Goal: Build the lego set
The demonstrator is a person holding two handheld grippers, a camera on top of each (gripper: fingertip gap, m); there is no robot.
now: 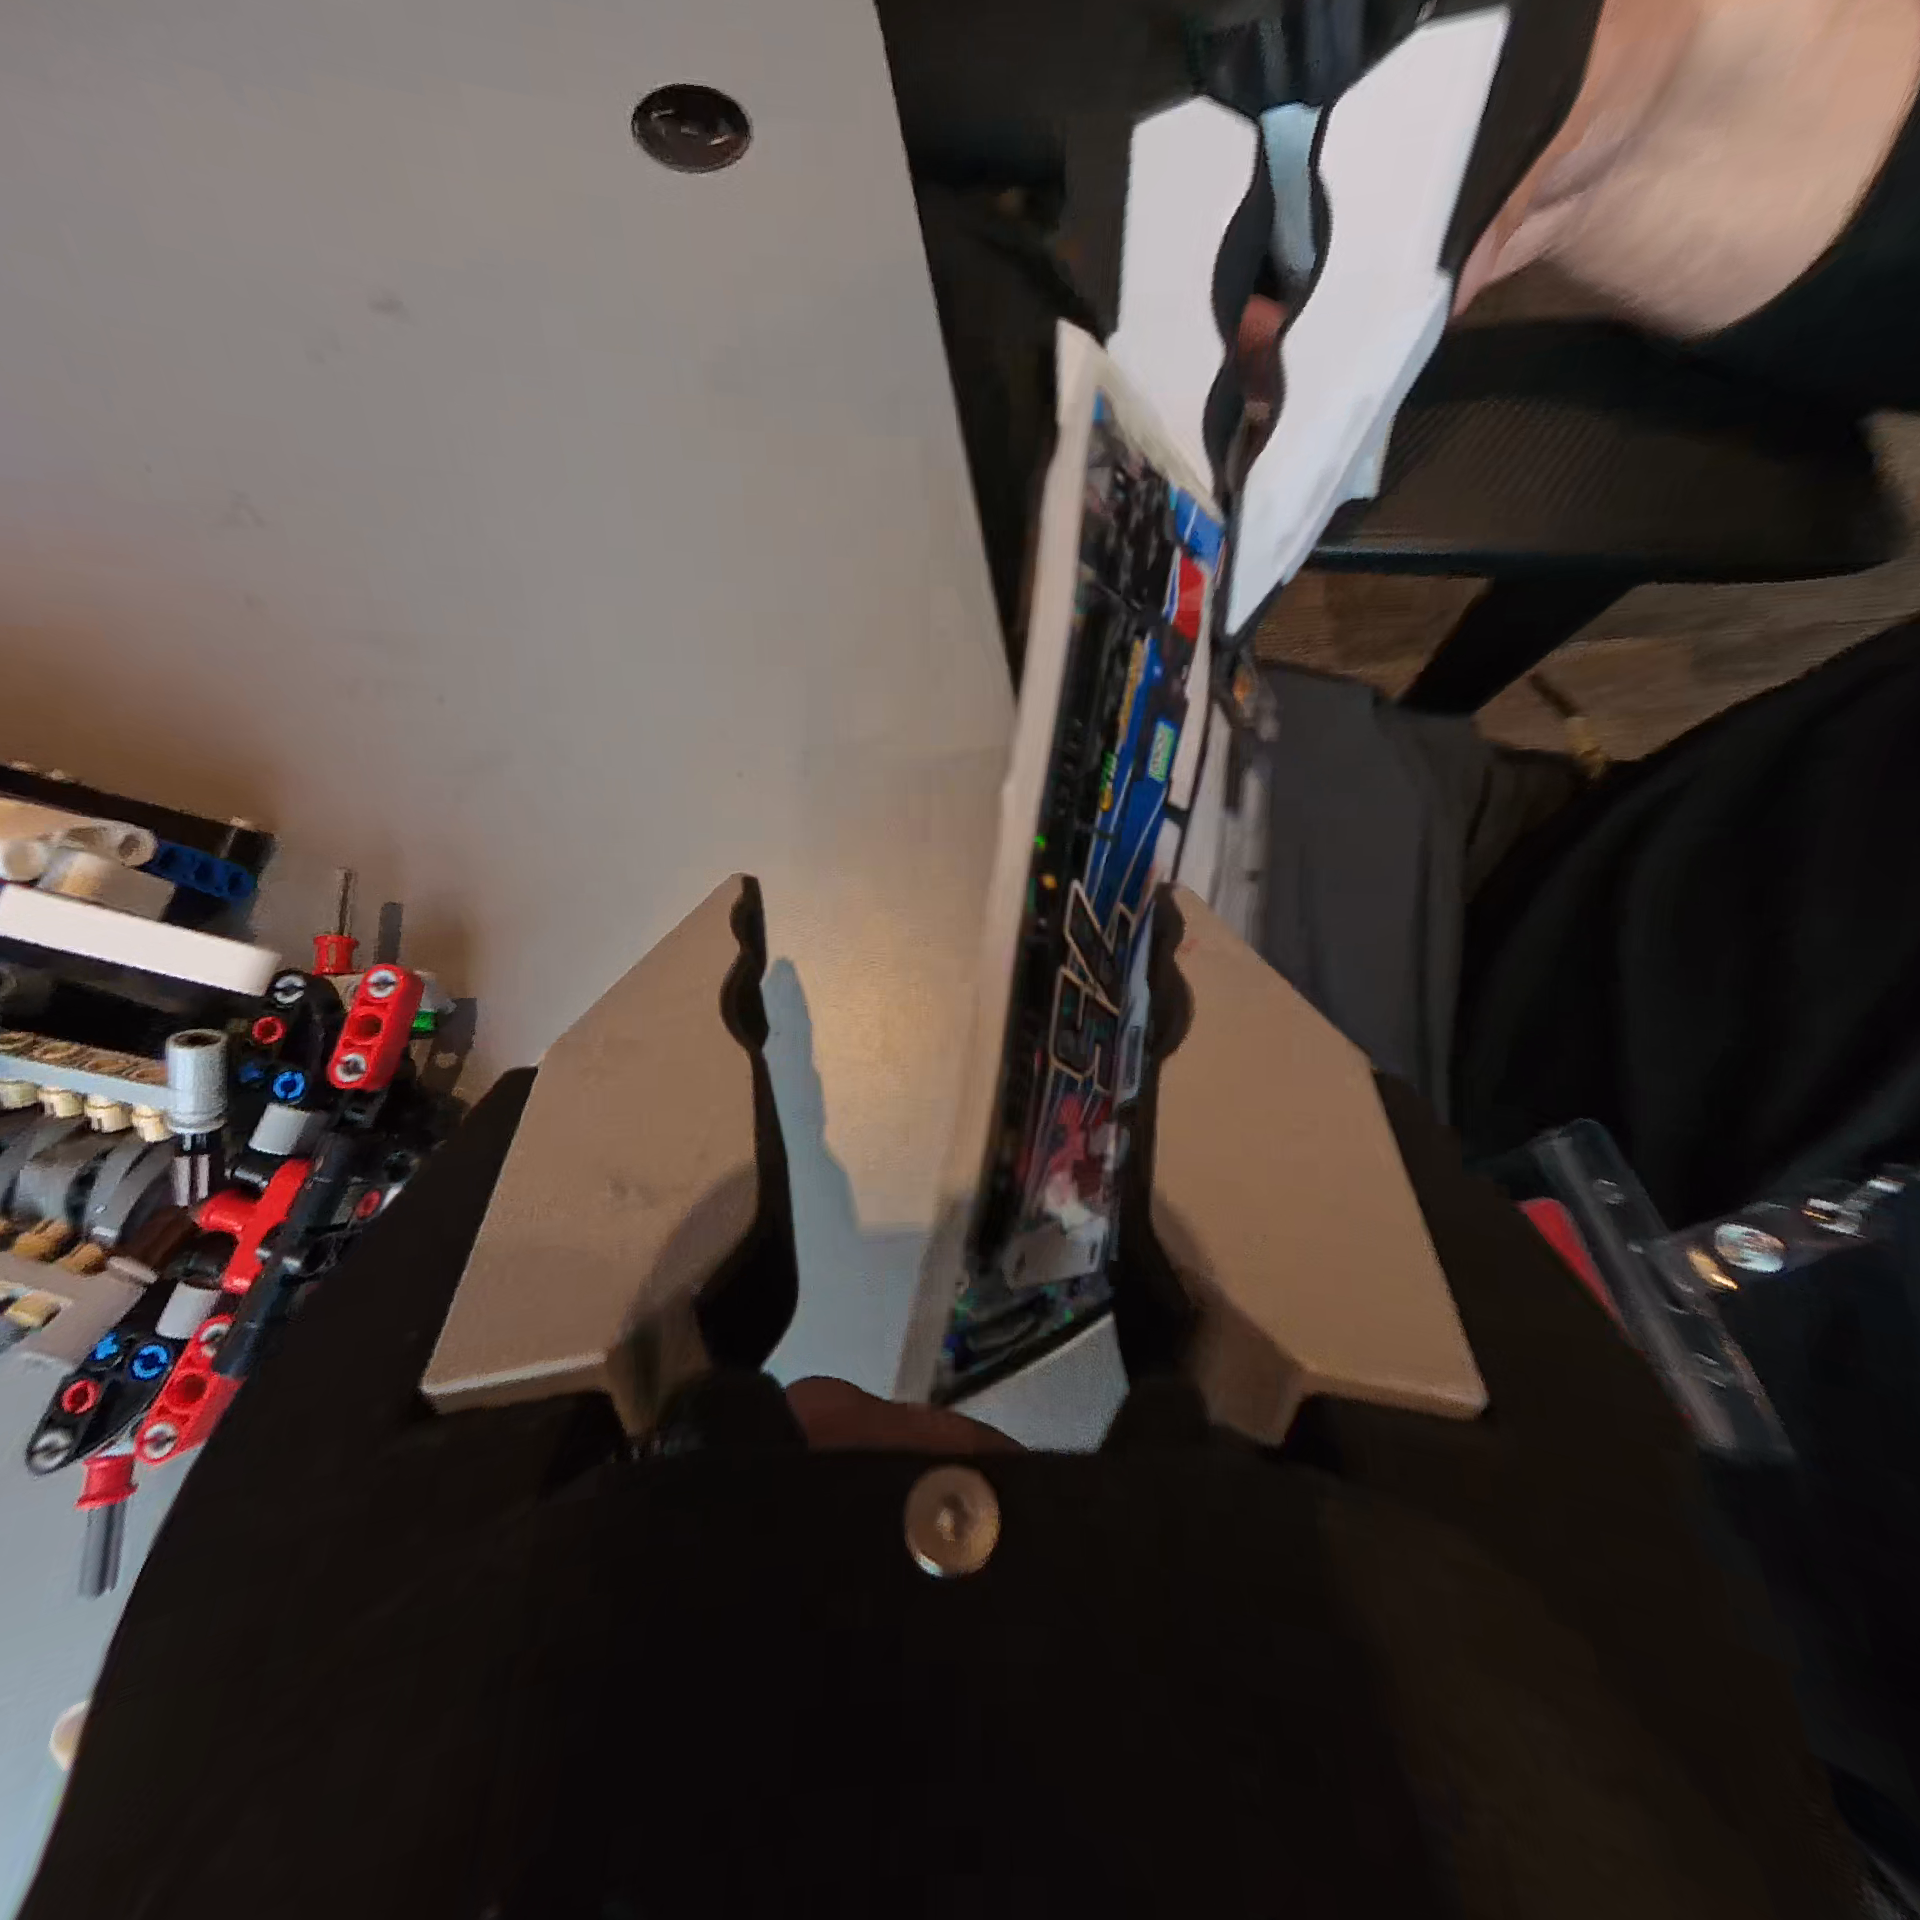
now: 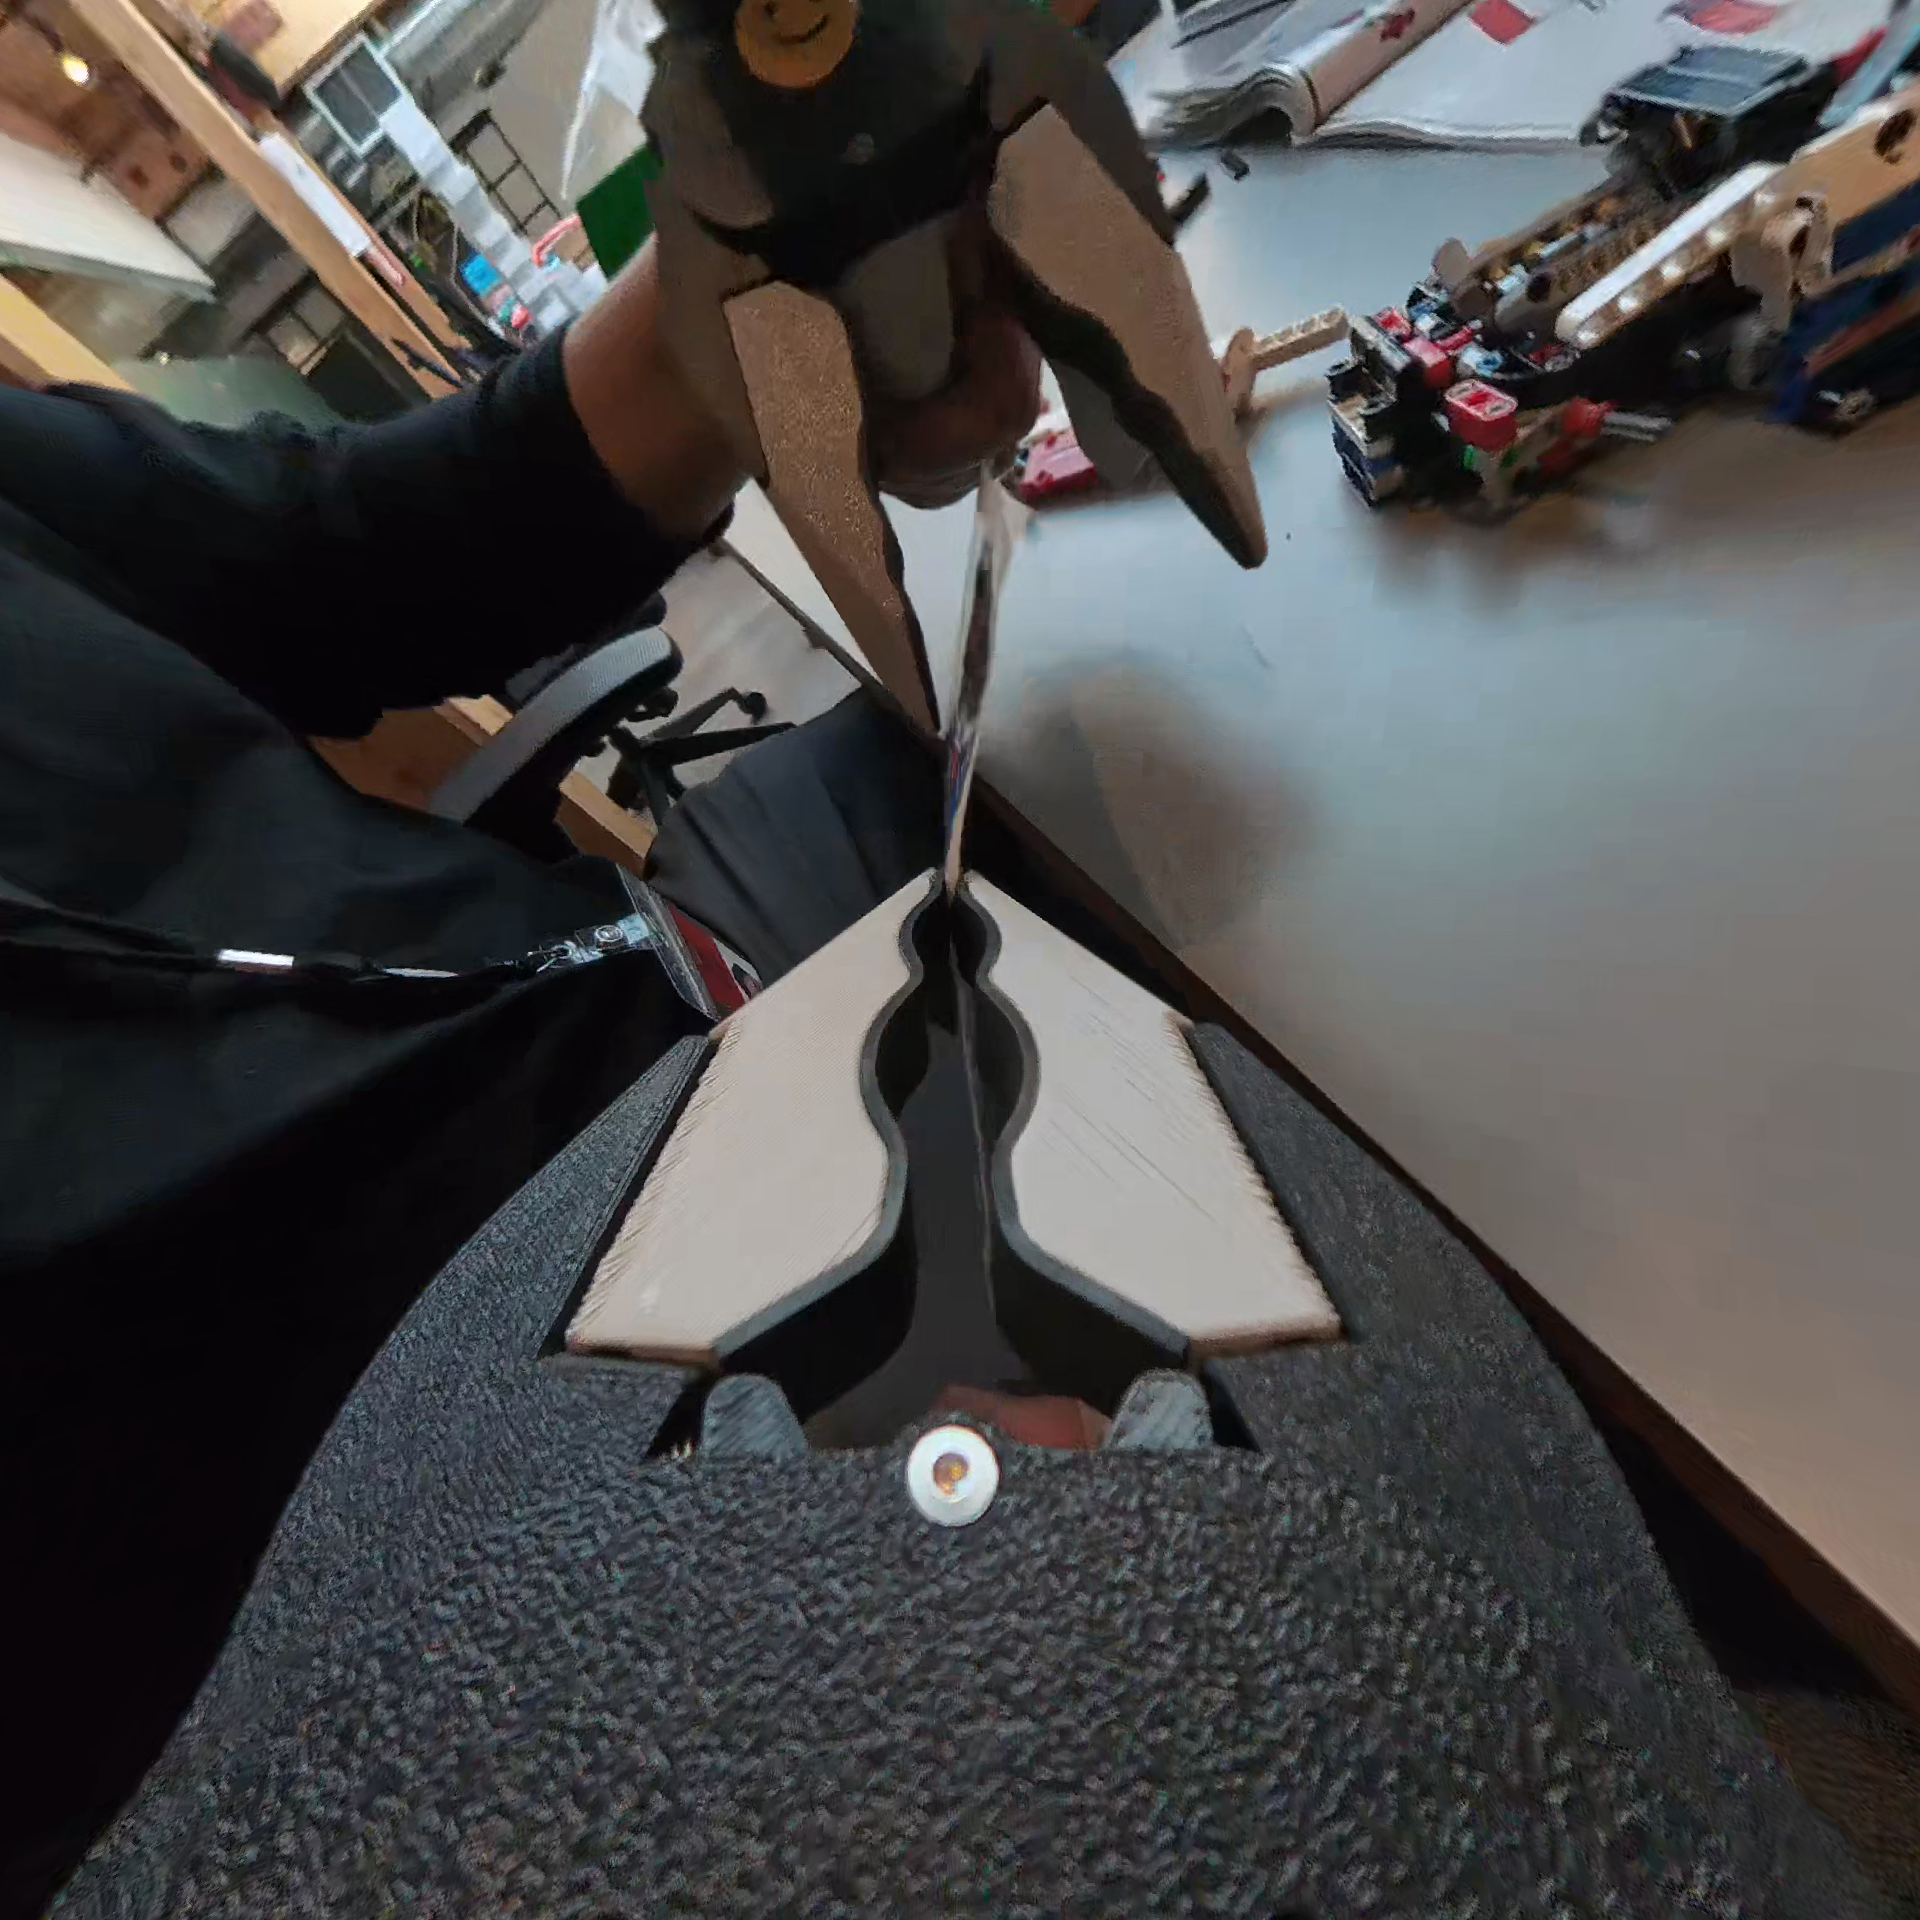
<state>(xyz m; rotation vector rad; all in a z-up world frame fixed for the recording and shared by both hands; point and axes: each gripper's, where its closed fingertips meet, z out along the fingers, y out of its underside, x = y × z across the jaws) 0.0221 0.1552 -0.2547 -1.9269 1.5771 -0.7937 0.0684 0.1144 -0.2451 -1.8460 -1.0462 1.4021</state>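
The right gripper [image 2: 954,894] has its fingertips pressed together on the edge of a printed sticker sheet [image 1: 1091,935], held edge-on in the air just beyond the grey table's [image 2: 1507,831] near edge. The left gripper [image 1: 956,914] stands spread, the sheet lying against the inner face of one of its fingers [image 1: 1169,997], the other finger well clear of it. The partly built Lego model [image 2: 1558,343], red, blue and grey, sits farther in on the table, beside an open instruction booklet [image 2: 1351,94] at the far edge.
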